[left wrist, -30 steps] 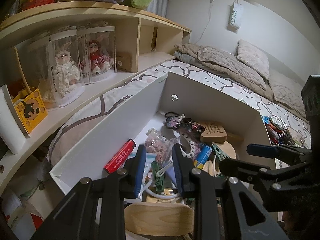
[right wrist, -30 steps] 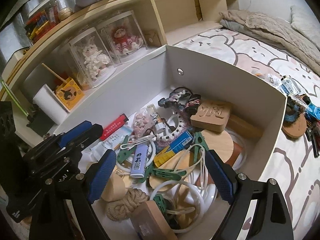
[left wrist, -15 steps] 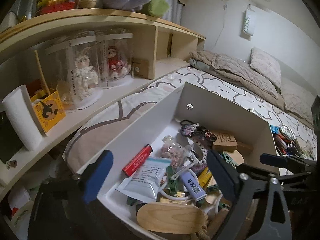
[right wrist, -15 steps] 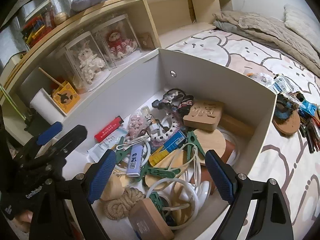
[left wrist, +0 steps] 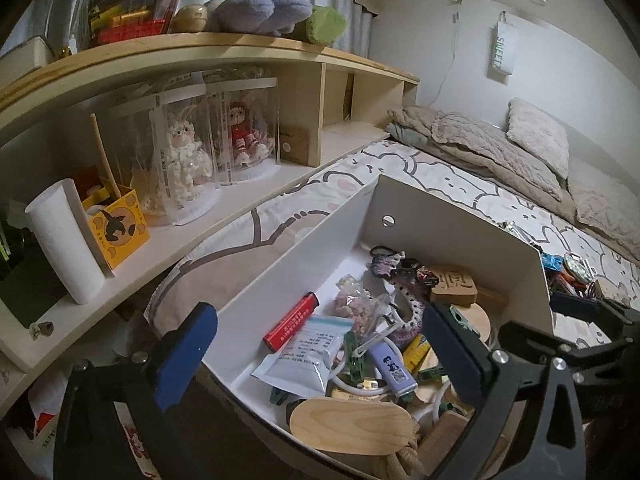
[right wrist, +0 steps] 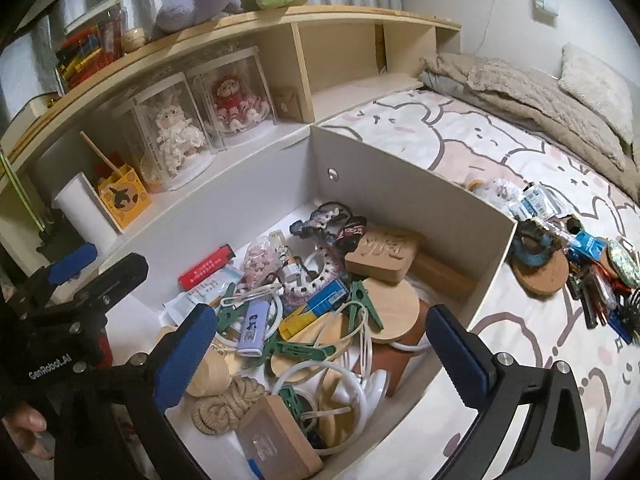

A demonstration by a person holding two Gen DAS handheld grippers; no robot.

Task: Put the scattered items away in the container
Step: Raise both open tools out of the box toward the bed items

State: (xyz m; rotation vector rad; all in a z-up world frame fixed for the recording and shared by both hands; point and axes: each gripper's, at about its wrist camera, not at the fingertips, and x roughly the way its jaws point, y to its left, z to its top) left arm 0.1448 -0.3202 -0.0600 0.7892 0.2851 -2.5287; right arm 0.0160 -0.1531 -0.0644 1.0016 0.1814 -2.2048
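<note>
Left gripper [left wrist: 320,344] and right gripper [right wrist: 320,344] just opened wide, fingers empty, above white container [right wrist: 400,184] on bed [right wrist: 460,136]; more clutter [right wrist: 580,264] beside it.

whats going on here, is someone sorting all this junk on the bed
A person holds a claw in each hand over a white box on the bed. The left claw has just opened over a zip pouch lying in the box; the right claw has opened wide too, and both are empty. The box is already crowded, but a pile of small items sits on the bedsheet beside it.
</note>
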